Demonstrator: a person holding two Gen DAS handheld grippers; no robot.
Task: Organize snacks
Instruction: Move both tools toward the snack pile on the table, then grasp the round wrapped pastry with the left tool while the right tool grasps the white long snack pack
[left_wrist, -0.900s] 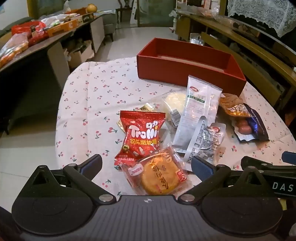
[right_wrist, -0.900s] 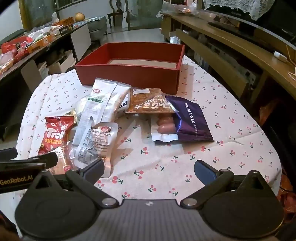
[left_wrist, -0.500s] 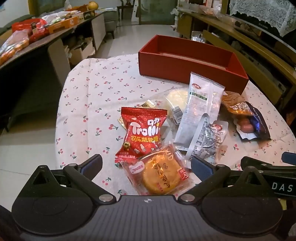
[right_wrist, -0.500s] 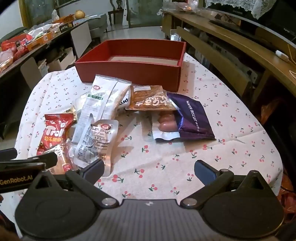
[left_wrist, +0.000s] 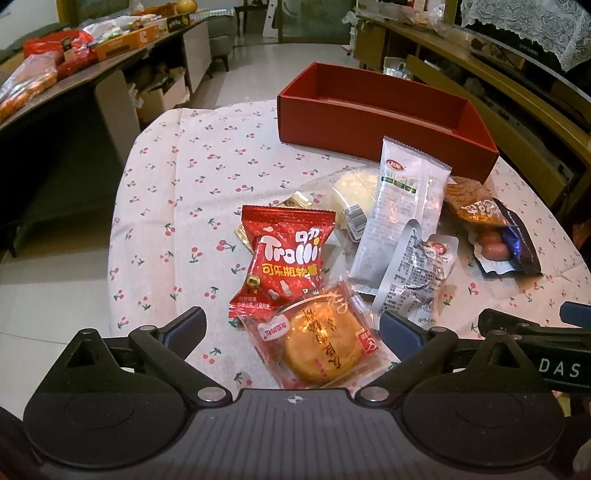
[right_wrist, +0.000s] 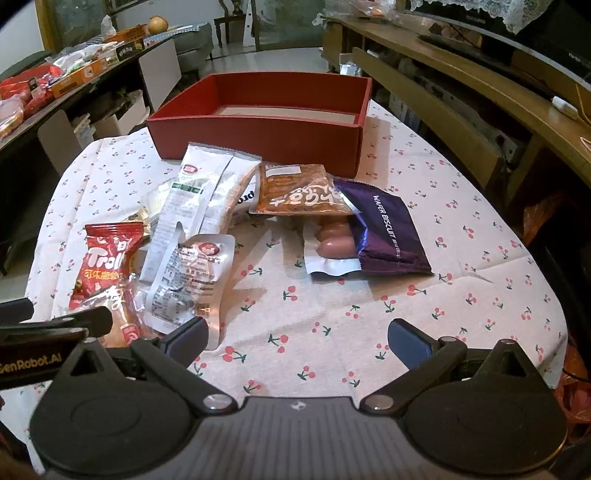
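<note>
In front of the red box (right_wrist: 258, 136), we have eased both tongs, left (left_wrist: 291, 328) and right (right_wrist: 297, 336), nearer the snacks (left_wrist: 288, 254); jaws apart, empty; nothing is boxed yet.

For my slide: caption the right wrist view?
Open right claw hovers over cherry-print tablecloth, snack packets before a red box.

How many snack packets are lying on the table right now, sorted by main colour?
Red: 1
Clear, round cake: 1
Clear, pale filling: 1
Gold: 1
White or silver: 2
Orange-brown: 1
Clear, sausages: 1
Purple: 1
Total: 9
</note>
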